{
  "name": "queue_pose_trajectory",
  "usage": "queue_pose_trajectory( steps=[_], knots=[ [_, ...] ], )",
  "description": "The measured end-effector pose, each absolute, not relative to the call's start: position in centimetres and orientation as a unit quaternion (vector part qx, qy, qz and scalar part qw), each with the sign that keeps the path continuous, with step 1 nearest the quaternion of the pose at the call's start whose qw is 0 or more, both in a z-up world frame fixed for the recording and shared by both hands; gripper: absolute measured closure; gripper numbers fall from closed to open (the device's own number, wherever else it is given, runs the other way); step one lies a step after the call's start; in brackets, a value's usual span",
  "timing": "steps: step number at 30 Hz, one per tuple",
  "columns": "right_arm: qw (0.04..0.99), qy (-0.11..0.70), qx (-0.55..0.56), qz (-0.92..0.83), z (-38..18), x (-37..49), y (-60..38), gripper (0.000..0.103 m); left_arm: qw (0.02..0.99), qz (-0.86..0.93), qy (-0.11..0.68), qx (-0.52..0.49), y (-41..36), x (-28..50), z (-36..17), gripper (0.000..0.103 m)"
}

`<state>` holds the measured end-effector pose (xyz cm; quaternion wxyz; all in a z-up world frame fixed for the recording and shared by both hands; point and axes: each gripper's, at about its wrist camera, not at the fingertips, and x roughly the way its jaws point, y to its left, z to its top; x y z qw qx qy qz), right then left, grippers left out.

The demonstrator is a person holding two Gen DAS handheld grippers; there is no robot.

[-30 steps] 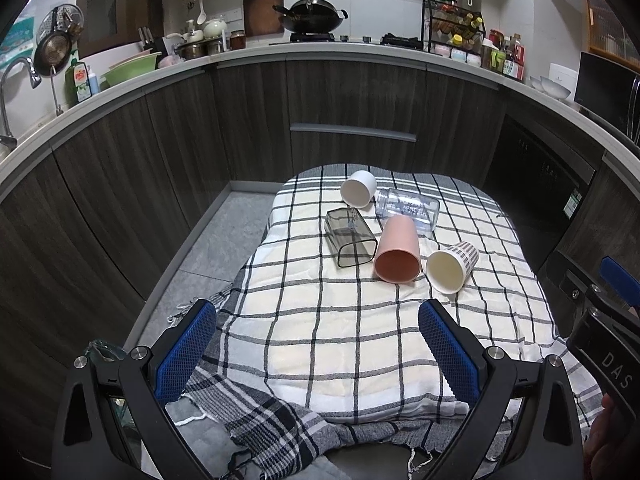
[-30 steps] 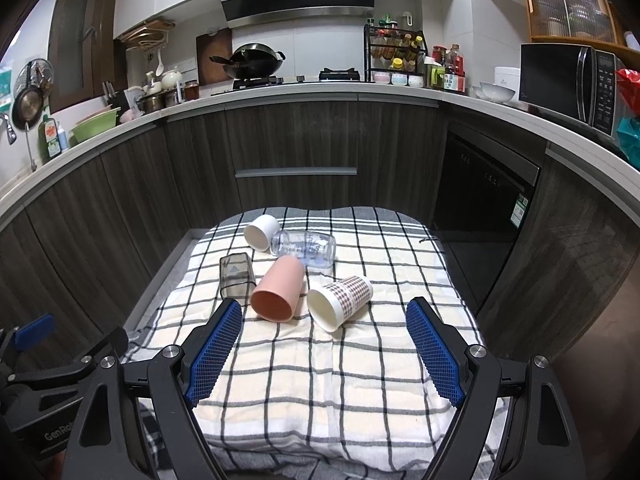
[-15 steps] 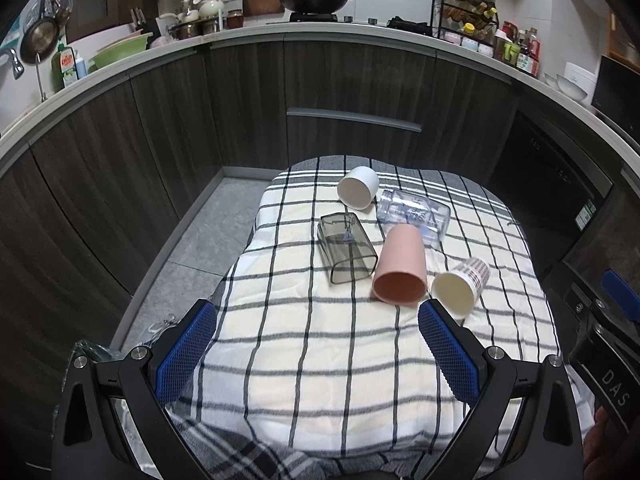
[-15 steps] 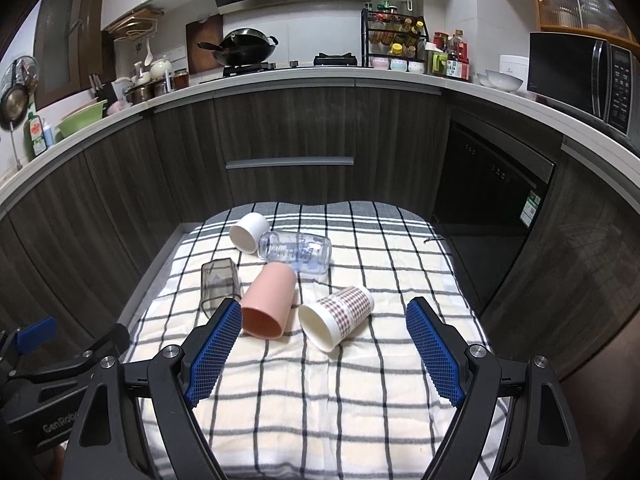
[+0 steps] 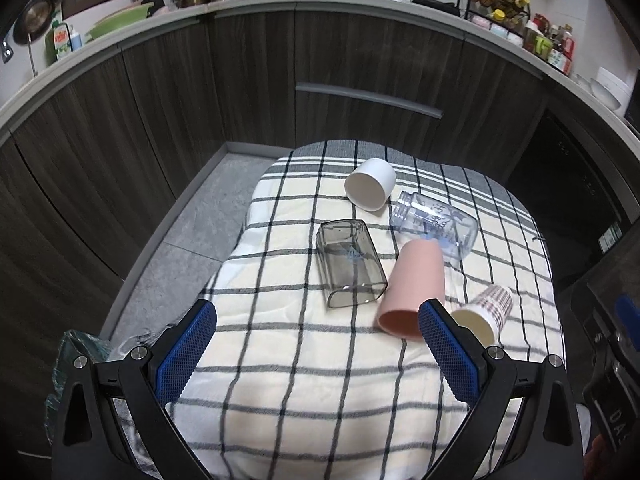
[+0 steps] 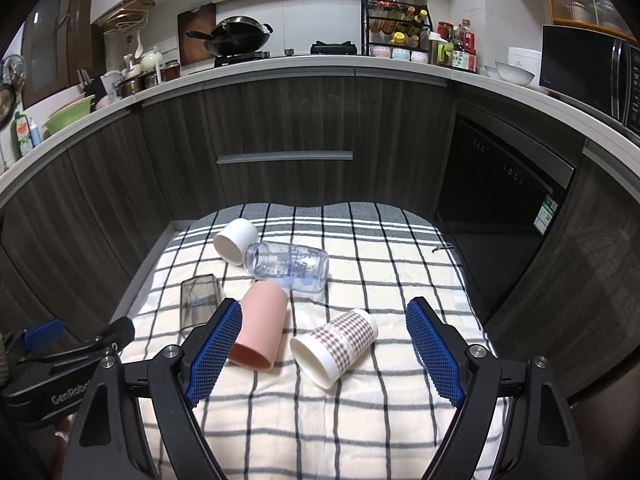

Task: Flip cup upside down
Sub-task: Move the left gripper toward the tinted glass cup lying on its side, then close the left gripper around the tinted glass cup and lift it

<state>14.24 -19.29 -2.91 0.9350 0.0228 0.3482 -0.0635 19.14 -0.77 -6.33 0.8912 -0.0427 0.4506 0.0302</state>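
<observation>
Here the pink cup [image 5: 414, 286] lies on its side on the checked cloth [image 5: 304, 376], long axis running front to back, mouth toward the cameras. It touches the clear bottle [image 6: 288, 266] with blue print too small to read; a checked paper cup [image 6: 336, 346] lies beside it. Both the left gripper [image 5: 318, 350] and right gripper [image 6: 324, 352] hover wide open, empty. "GenRobot" partly shows on the left gripper's body.
</observation>
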Motion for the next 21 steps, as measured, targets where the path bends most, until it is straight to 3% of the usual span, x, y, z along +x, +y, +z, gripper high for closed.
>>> queue_pose_trajectory(
  steps=[21],
  knots=[
    [0.905,0.417,0.046,-0.067,-8.7,23.6,-21.7,0.019,0.832,0.049,0.55,-0.047,-3.4,31.1,-14.6,0.001]
  ],
)
